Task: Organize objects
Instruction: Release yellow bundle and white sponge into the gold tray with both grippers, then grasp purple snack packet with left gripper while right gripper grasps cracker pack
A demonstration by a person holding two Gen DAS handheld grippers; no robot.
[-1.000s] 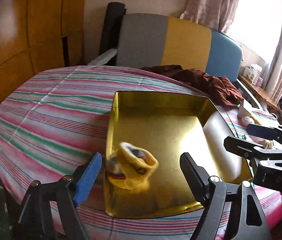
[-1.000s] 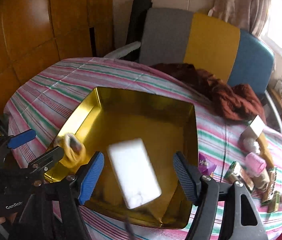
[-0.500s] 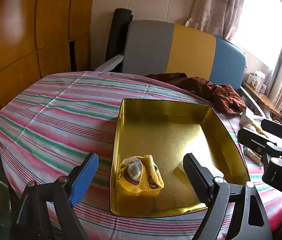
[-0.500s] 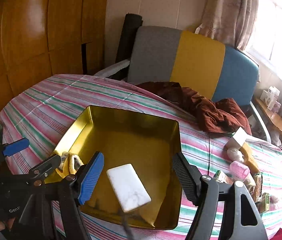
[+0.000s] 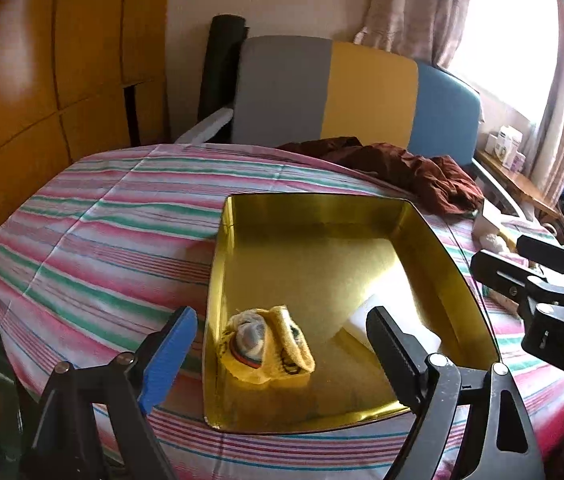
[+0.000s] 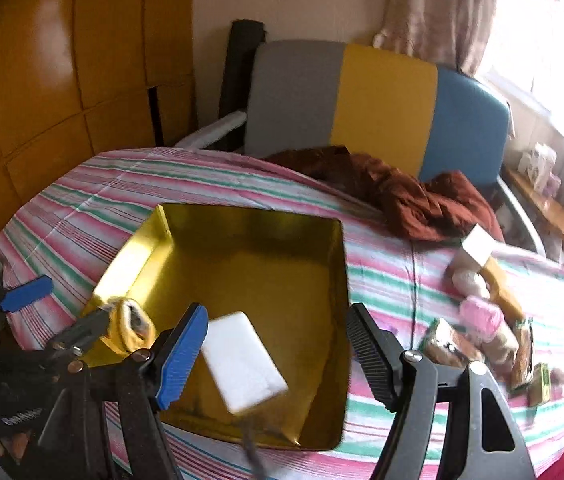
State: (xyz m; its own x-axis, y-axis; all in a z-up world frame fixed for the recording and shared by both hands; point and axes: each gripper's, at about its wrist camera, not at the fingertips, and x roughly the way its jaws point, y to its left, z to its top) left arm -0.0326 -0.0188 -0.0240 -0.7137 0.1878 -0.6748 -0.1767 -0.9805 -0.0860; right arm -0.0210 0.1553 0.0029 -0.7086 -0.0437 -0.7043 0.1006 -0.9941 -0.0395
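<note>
Gold tray [image 5: 321, 216] holds yellow sock [image 5: 270, 348] and white block [image 6: 242, 360]; both claws spread, gripping nothing.

The tablecloth [image 5: 94, 240] is striped in pink, green and white. On it a tray [image 5: 313, 216] shines gold inside, holding a yellow knitted sock [image 5: 282, 344] and a white block [image 6: 242, 360]. A dark red-brown cloth [image 6: 413, 200] lies at the table's far edge. The chair back [image 6: 381, 100] has grey, yellow and blue panels. Each gripper has one blue pad [image 5: 170, 356].
</note>
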